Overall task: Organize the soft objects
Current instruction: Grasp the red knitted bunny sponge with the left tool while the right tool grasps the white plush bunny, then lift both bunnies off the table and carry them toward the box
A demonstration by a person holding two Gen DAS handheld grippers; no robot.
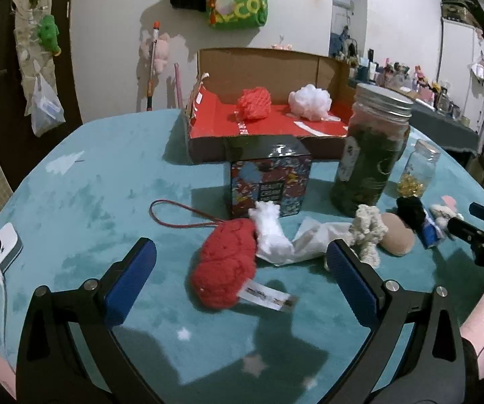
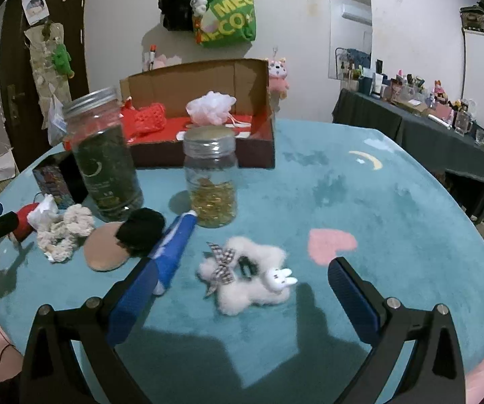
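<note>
Both the left gripper [image 1: 242, 262] and right gripper [image 2: 242, 279] hover spread wide and empty over the teal plush table [image 2: 393, 208]. The red knit toy [image 1: 223, 266] and white fluffy scrunchie [image 2: 248, 276] lie nearest. Behind them jars stand before the open cardboard box [image 1: 268, 124], the table's right side bare to its edge.

A red knitted pouch [image 1: 223, 266] with a paper tag lies flat in front of the cardboard box [image 1: 265, 128]. Nearer the box's right sits a fluffy white scrunchie [image 2: 245, 276]. Inside the box rest a red mesh ball [image 1: 254, 102] and a white pouf [image 1: 310, 98].
</note>
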